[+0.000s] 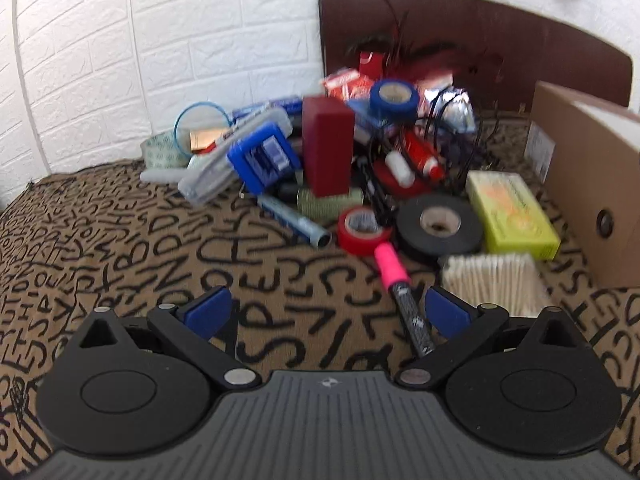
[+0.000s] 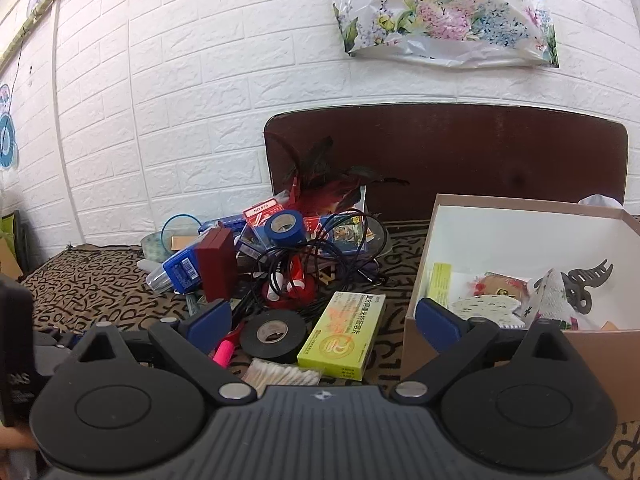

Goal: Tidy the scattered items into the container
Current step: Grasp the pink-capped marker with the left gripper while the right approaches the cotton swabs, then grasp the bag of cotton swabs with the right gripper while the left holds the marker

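Jaws spread on both grippers, nothing held

Open cloth (image 1: 120, 248) left; clutter pile (image 1: 328, 152) crowds the box (image 2: 520, 280).

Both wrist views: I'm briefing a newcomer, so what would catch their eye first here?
First, the jumbled pile of scattered items on the letter-print cloth against the white brick wall, with a tall dark red box upright in its middle. Nearer lie a black tape roll and a yellow-green box. At right stands the open cardboard box, already holding a few things.
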`<state>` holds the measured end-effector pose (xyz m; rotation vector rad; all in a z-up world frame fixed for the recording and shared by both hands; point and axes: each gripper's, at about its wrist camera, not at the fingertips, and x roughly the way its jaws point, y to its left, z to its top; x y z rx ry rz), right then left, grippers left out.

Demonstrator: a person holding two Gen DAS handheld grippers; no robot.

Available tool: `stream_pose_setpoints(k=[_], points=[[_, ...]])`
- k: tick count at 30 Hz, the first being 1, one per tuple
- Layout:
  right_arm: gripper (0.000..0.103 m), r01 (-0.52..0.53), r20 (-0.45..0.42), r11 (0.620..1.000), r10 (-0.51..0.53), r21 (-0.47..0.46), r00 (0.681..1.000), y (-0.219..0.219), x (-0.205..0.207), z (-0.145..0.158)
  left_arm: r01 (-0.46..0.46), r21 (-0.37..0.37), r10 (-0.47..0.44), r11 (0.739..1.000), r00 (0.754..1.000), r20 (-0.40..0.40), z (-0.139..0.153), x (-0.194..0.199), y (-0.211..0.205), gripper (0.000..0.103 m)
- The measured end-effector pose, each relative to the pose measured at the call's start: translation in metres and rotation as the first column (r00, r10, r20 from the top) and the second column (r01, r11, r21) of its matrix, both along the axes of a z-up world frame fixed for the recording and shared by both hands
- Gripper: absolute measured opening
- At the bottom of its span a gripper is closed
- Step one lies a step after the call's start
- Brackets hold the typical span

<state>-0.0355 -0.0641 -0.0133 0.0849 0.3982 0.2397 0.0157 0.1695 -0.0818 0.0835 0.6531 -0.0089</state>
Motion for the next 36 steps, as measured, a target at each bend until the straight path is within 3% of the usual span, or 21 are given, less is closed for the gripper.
stream_pose_setpoints(k=[4,7,10,12,15,16,17,19,25,33,36], points=[[0.100,0.000,-0.005,1.000,0.000,0.011,1.000,-0.001,-0.004,-0.002,-0.051,0.008,0.052,0.999,0.996,-0.068,-0.010,0.006,-0.002,0.102],[0.100,-0.006,-0.006,1.000,0.006,0.011,1.000,-0.001,-0.006,-0.002,-0.063,-0.003,0.062,0.998,0.995,-0.077,-0.012,0.012,-0.006,0.103],[0.100,-0.008,-0.006,1.000,0.008,0.010,1.000,-0.002,-0.007,-0.003,-0.035,0.045,0.041,0.998,0.991,-0.127,-0.019,0.020,-0.019,0.096],[0.100,-0.006,-0.007,1.000,0.007,0.015,1.000,-0.002,-0.008,-0.003,-0.036,0.031,0.040,0.999,0.992,-0.120,-0.024,0.019,-0.020,0.093],[0.100,-0.016,-0.012,1.000,0.016,0.020,1.000,-0.001,-0.009,-0.004,-0.013,-0.008,0.012,1.000,0.995,-0.102,-0.022,0.013,-0.012,0.059],[0.100,-0.022,-0.015,1.000,0.022,0.022,1.000,0.000,-0.009,-0.005,-0.002,-0.002,0.002,1.000,0.995,-0.097,-0.020,0.011,-0.010,0.035],[0.100,-0.027,-0.021,0.999,0.028,0.022,0.999,0.002,-0.009,-0.007,0.013,0.002,-0.013,1.000,0.995,-0.094,-0.018,0.010,-0.007,0.023],[0.100,-0.040,-0.037,0.999,0.041,0.021,0.998,0.009,-0.007,-0.013,0.037,-0.011,-0.038,0.999,0.994,-0.098,-0.016,0.010,0.001,0.017],[0.100,-0.080,-0.100,0.997,0.081,0.009,0.992,0.036,0.003,-0.037,0.002,-0.046,-0.005,0.999,0.998,-0.064,-0.014,0.000,0.028,0.017],[0.100,-0.028,-0.231,0.999,0.033,0.025,0.972,0.057,0.037,-0.080,0.016,-0.061,-0.019,0.998,0.999,-0.037,-0.004,-0.012,0.035,0.017],[0.089,-0.019,-0.259,1.000,0.022,0.012,0.966,0.063,0.043,-0.089,0.020,-0.075,-0.023,0.997,0.999,-0.045,-0.004,-0.005,0.029,0.017]])
